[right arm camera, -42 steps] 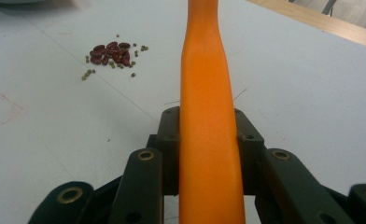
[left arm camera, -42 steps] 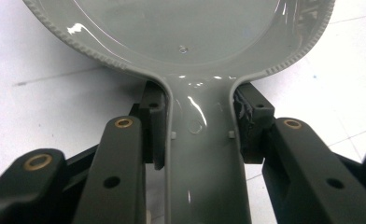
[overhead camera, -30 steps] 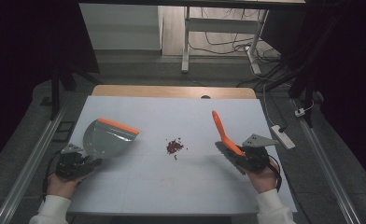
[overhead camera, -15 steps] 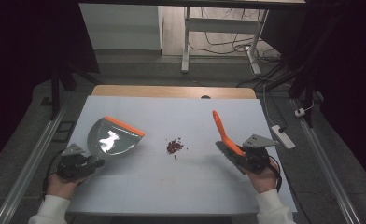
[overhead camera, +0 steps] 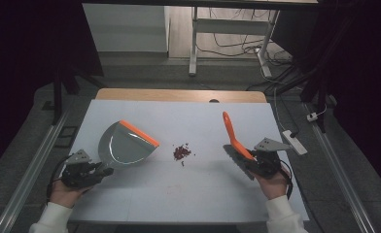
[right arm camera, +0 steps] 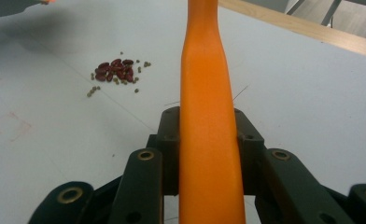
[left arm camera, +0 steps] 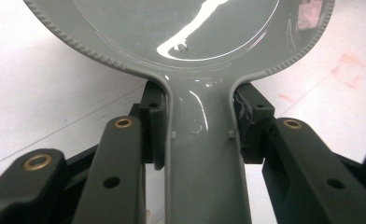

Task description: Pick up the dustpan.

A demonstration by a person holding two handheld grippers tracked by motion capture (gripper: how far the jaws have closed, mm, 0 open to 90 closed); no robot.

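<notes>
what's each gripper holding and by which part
Left gripper clamps the grey dustpan by its handle; right gripper clamps the orange brush by its handle.

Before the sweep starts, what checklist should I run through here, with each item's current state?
1. Left tongs shut on the dustpan handle: ok.
2. Right tongs shut on the brush: ok.
3. Beans gathered in one small pile between dustpan and brush: ok, with a few strays beside it.
4. Dustpan's orange lip faces the pile: ok.
5. Dustpan lip flat on the table: cannot tell.
6. Brush bristles down at the beans: not ok; the brush is off to the side, apart from the pile.
</notes>
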